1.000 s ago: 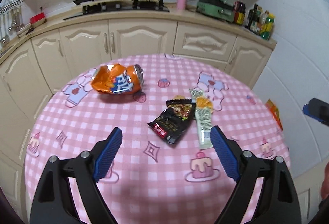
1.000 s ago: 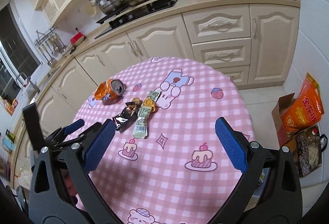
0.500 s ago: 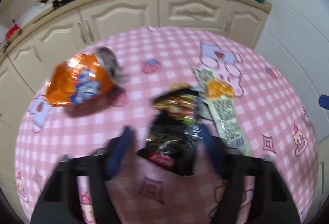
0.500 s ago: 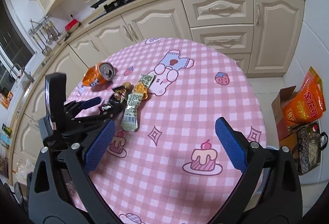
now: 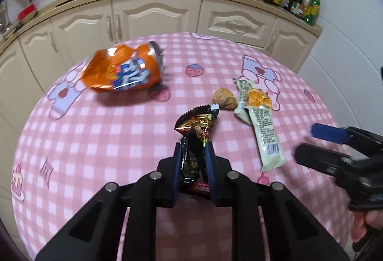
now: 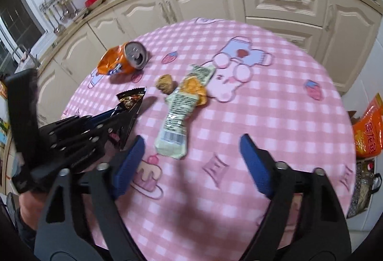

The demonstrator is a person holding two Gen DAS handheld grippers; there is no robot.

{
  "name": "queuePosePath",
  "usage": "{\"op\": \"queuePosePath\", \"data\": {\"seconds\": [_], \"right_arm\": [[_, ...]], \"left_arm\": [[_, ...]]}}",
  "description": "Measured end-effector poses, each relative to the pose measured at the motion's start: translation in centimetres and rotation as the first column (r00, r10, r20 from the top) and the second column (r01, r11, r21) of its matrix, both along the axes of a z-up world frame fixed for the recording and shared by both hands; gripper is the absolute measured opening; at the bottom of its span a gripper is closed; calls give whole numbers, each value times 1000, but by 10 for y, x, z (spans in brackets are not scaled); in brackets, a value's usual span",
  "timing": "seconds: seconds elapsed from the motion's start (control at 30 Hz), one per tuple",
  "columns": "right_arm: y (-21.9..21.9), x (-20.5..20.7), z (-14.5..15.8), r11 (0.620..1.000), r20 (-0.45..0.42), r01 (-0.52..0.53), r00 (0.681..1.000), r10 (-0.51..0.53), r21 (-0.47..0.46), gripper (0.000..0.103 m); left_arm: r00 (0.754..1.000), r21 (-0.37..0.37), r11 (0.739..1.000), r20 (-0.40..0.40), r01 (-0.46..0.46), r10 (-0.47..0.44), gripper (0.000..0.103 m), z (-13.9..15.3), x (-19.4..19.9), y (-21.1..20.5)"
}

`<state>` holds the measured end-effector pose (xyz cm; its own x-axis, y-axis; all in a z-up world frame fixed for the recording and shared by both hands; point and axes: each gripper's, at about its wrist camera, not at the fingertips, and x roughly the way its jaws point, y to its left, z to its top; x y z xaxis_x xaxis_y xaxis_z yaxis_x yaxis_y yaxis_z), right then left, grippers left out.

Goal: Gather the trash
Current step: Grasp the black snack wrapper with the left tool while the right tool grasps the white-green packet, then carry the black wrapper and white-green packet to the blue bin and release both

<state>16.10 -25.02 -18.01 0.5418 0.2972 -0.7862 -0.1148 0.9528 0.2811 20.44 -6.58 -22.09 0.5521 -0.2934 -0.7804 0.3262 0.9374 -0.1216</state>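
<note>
My left gripper (image 5: 193, 155) is shut on a black snack wrapper (image 5: 197, 139) and holds it just above the pink checked table (image 5: 95, 141); the wrapper also shows in the right wrist view (image 6: 130, 103). A crushed orange can (image 5: 122, 69) (image 6: 122, 61) lies at the far left. A pale green wrapper (image 5: 263, 131) (image 6: 177, 122) with an orange scrap (image 5: 258, 98) lies to the right, beside a brown crumpled lump (image 5: 223, 101) (image 6: 165, 83). My right gripper (image 6: 191, 160) is open and empty, hovering just short of the pale wrapper.
Cream kitchen cabinets (image 5: 153, 19) and a counter with a stove, pots and bottles stand behind the table. An orange bag (image 6: 368, 131) and a box sit on the floor to the right of the table.
My left gripper moved forward and down, shut on the black wrapper and lifted it. The brown lump under it is now uncovered. My right gripper moved closer to the pale wrapper.
</note>
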Motion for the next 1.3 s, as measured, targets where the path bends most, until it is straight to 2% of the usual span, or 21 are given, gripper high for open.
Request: {"op": "queuePosePath", "data": {"seconds": [0.1,0.17,0.23,0.37,0.43,0.53,0.6,0.63,0.97,1.3], "right_arm": [[14,12,-4,1000,-6,-17,1000,16,-25,65],[22,21,-10,999,-22,-27,999,26,-44,55],[30,28,-18,996,-32,-27,999,24,-80,38],[29,25,-19,995,-9,-30,1000,29,-99,24],[20,18,-19,998,-10,-27,1000,27,-62,21],[4,5,-15,1000,2,-4,1000,4,-13,20],[-8,-6,-11,1000,15,9,1000,-9,22,20],[-15,-13,-8,999,24,18,1000,-19,39,20],[-42,-53,5,993,63,23,998,-30,117,20],[-71,-83,26,987,127,56,989,-75,149,20]], "left_arm": [[1000,-2,1000,3,-15,15,18,0,-8,6],[1000,-1,1000,5,-21,22,19,-1,-12,8],[1000,6,1000,7,-29,29,22,-1,-13,9],[1000,-6,1000,-4,-23,23,36,-4,-12,7],[1000,9,1000,-3,-14,14,37,-7,-11,2],[1000,28,1000,11,-13,13,32,-7,-14,-1],[1000,0,1000,10,-25,25,15,-3,-15,4],[1000,-6,1000,5,-28,28,14,-1,-15,5],[999,-50,998,5,-37,37,11,3,-37,5],[998,-109,994,59,6,0,11,36,-67,-18]]}}
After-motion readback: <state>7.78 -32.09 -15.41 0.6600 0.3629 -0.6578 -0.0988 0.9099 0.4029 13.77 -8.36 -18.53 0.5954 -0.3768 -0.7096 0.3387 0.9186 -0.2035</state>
